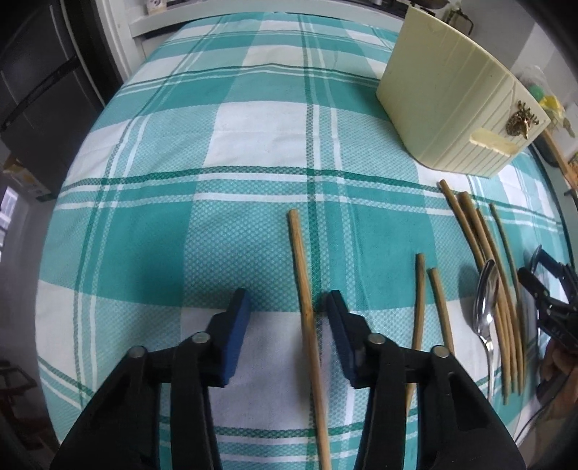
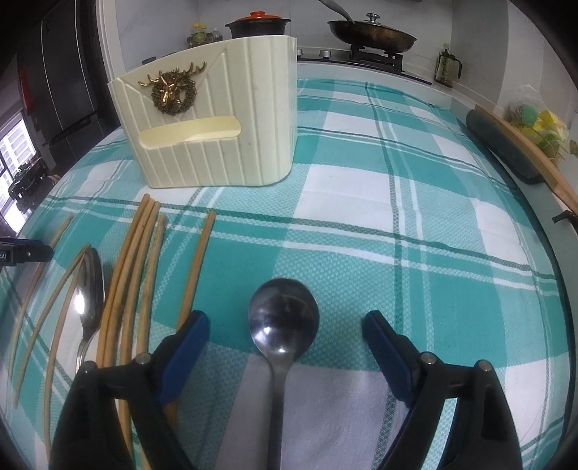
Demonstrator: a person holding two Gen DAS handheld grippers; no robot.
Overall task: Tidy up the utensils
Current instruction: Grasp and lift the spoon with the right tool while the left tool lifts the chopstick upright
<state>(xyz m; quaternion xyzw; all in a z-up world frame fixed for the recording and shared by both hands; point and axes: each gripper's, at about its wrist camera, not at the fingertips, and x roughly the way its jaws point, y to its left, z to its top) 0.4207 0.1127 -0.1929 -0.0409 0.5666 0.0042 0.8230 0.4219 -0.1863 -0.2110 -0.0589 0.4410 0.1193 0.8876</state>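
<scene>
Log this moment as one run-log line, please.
left gripper: open, straddling chopstick | right gripper: open, straddling spoon | holder: upright

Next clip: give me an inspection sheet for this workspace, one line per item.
Surface: teal and white checked tablecloth, flat.
Job's things: cream utensil holder upright; chopsticks lying loose; one chopstick between the left jaws; large spoon between the right jaws; second spoon among the chopsticks.
Clutter: nothing seen.
Grippers: left gripper open; right gripper open.
Cables: nothing seen.
Surroundings: stove with frying pan, lidded pot.
</scene>
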